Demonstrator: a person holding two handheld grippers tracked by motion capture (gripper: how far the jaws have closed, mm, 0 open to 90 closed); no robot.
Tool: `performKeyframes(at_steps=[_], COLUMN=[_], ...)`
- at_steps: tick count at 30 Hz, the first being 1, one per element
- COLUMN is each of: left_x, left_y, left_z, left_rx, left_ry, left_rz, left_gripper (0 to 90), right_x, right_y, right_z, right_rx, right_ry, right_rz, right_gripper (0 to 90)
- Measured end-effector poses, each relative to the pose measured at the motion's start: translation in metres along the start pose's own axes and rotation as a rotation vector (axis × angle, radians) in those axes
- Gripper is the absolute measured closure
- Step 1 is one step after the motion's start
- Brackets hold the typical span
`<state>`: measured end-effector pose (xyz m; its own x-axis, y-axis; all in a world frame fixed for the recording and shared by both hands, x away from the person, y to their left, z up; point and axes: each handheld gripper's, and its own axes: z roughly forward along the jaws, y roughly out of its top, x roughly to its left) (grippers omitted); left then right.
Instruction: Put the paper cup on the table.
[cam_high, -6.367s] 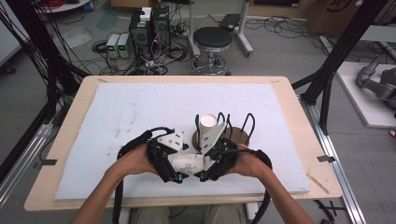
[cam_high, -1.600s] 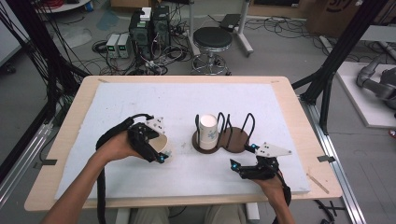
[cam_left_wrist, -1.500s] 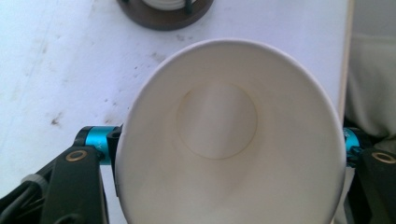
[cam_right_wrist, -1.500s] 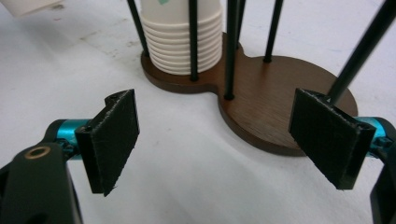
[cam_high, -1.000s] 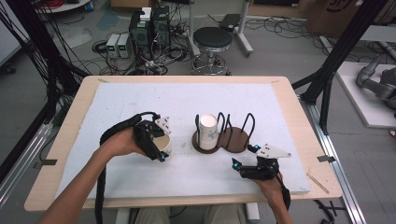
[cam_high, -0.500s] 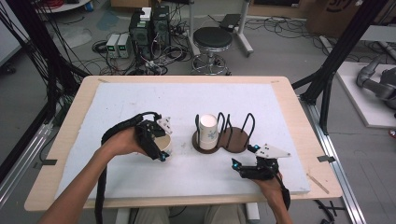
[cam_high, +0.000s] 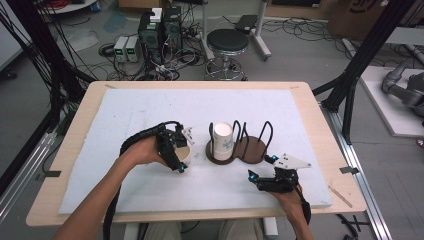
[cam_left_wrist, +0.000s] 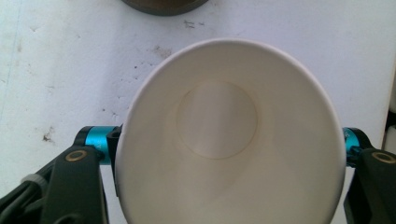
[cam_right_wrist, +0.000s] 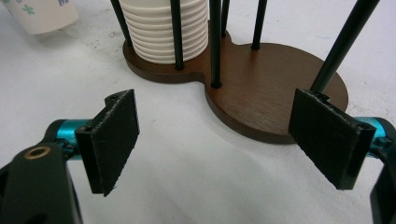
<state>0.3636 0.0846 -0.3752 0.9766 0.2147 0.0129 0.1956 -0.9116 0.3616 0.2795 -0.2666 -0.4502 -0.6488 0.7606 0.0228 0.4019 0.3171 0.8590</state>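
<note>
- Left gripper pinches a paper cup near the left of the cup holder, mouth up.
- Right gripper spread, empty, near the holder's right.
- Risk, as I judge it: squeezing harder could crush the thin wall; a tilted release could tip the cup.
</note>
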Motion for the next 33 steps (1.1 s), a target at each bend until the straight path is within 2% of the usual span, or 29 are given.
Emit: performKeyframes(at_steps=[10,21,23,26,28,30,33], left_x=[-0.001,-0.003,-0.004,-0.004,-0.005,-0.005,-0.005], left_y=[0.008,0.013,0.013,0.014,0.015,0.016,0.015], left_z=[0.015,0.019,0.020,0.021,0.021,0.021,0.021], left_rx=[0.093,0.101,0.098,0.079,0.064,0.053,0.062], left_ry=[0.006,0.016,0.020,0.004,0.013,0.020,0.024], left_rz=[0.011,0.021,0.027,0.023,0.024,0.024,0.019], left_gripper=[30.0,28.3,26.5,23.6,16.2,14.9,13.4], right_x=[0.000,-0.001,-0.001,-0.001,-0.001,-0.001,-0.001], right_y=[0.000,0.000,0.000,0.000,0.000,0.000,0.000], right_z=[0.000,0.000,0.000,0.000,0.000,0.000,-0.001], right_rx=[-0.002,-0.001,-0.002,0.001,0.001,0.001,-0.002], right_ry=[0.007,0.013,0.013,0.013,0.015,0.014,0.016], right_rz=[0.001,0.002,0.003,0.006,0.005,0.008,0.008], right_gripper=[16.6,16.6,16.6,16.6,16.6,16.6,16.6])
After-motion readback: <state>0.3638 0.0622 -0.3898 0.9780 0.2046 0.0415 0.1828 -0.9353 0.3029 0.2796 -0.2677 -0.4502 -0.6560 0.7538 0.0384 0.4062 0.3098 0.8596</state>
